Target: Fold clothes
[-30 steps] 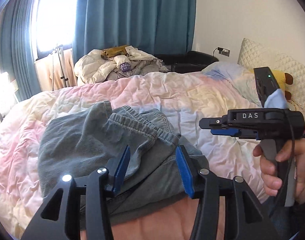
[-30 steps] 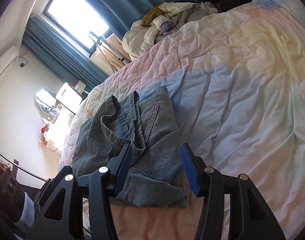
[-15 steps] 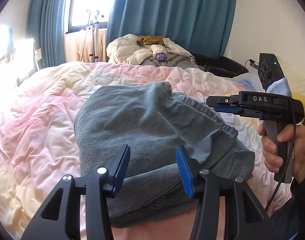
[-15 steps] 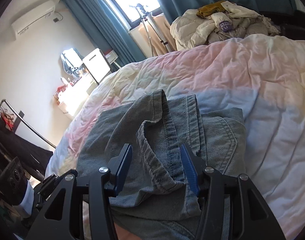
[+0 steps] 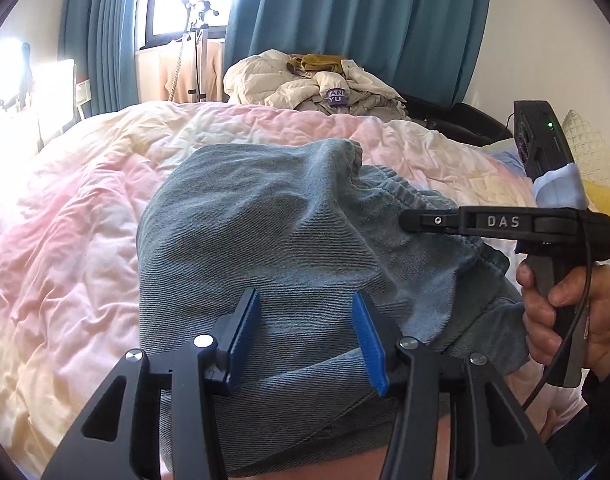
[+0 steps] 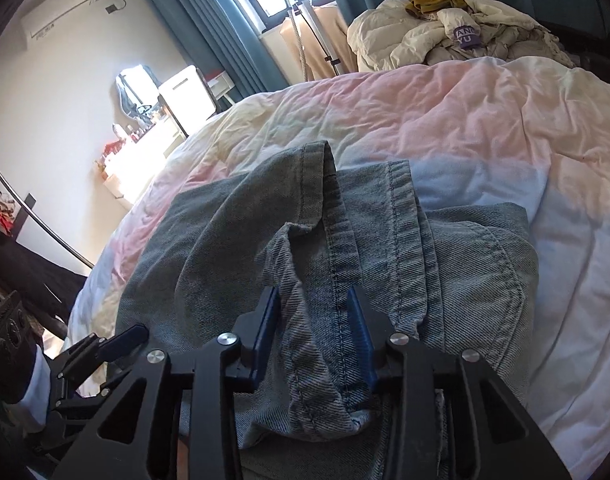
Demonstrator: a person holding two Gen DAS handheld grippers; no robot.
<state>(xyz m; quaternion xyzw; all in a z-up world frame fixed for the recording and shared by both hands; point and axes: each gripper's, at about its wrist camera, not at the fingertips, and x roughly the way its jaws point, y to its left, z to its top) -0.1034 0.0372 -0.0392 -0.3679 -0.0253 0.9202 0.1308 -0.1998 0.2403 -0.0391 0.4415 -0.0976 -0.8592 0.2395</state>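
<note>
A grey-blue pair of denim jeans lies folded in a bundle on the pastel duvet. My left gripper is open just above the near part of the denim, with nothing between its blue pads. My right gripper is open with a raised fold of the jeans between its pads. From the left wrist view the right gripper reaches in from the right at the waistband. The left gripper also shows in the right wrist view at the lower left.
A heap of cream and yellow clothes sits beyond the far edge of the bed. Blue curtains and a bright window are behind it. A cushion is at the right. A metal rack and a white dresser stand left of the bed.
Both grippers have moved in closer over the jeans. The right gripper's pads now straddle a raised fold, and they stand a little closer together than before.
</note>
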